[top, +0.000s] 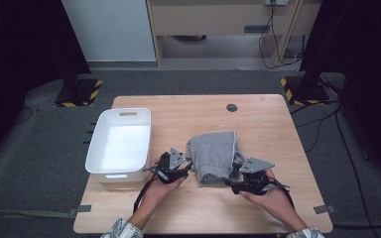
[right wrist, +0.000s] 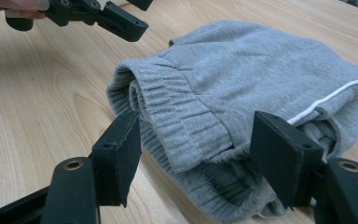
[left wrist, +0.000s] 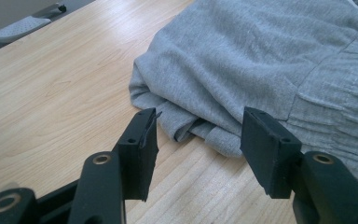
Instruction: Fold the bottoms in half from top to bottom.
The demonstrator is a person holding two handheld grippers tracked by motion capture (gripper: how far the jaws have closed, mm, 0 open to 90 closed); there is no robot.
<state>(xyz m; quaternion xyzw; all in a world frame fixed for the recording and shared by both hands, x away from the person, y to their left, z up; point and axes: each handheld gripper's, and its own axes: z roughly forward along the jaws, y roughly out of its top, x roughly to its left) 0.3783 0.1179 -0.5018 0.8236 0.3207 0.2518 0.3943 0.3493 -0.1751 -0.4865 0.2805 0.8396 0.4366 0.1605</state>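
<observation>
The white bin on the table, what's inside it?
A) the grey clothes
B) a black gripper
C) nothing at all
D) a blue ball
C: in the high view the white bin shows only its bare white bottom, while the folded grey clothes lie on the wooden table to its right, between the left gripper and the right gripper.

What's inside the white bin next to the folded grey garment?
The white bin shows a bare white floor and walls in the high view, with nothing lying in it. The strip just behind its near wall is hidden. The grey garment lies on the table beside it.
</observation>
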